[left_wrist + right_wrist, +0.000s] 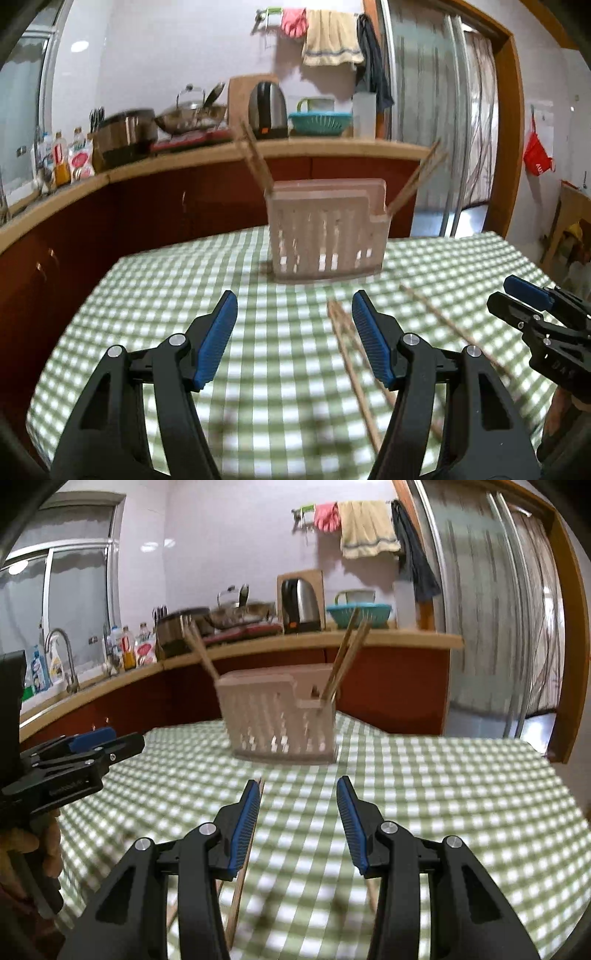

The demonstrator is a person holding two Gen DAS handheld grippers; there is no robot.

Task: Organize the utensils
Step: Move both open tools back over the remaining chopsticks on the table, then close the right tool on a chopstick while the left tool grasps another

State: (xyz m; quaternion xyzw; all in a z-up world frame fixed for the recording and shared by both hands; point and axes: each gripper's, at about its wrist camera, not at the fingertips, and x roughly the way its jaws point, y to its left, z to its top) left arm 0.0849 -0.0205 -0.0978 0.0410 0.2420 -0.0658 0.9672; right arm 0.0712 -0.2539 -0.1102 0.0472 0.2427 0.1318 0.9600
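beige slatted holder (327,236), blurred wooden chopsticks (351,354)

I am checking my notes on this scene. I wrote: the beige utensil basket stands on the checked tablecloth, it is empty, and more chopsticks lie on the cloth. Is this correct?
One thing is wrong: the basket is not empty. The right wrist view shows chopsticks standing in it, leaning out at both ends. It does stand on the checked tablecloth, and more chopsticks lie on the cloth.
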